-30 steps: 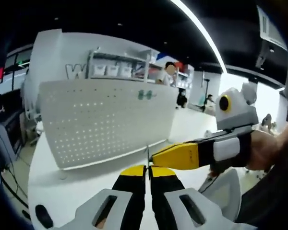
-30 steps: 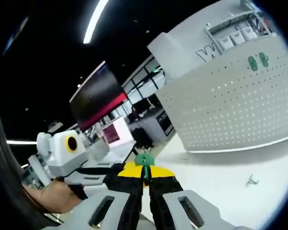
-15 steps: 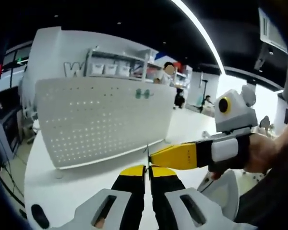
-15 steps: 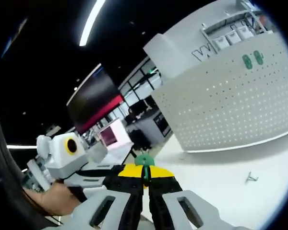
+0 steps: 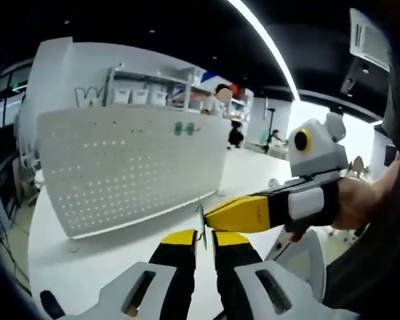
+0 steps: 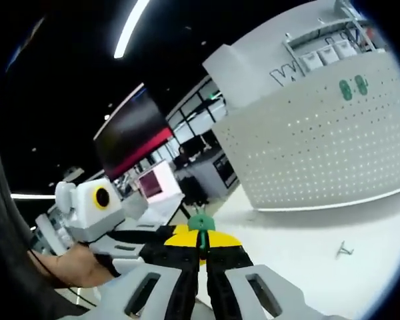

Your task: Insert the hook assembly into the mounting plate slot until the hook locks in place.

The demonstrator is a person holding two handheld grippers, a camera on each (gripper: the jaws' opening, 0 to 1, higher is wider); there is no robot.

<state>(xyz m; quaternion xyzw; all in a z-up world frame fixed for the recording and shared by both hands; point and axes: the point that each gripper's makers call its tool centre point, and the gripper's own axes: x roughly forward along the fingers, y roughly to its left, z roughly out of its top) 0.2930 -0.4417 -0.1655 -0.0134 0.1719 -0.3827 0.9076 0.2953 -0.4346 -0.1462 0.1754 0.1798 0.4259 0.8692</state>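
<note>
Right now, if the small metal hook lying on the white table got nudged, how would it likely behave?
The metal hook looks thin and wiry, so probably light and easily skidded across the smooth white table. Its bent shape suggests it would not roll. It likely stays stiff, though it is too small to be sure.
</note>
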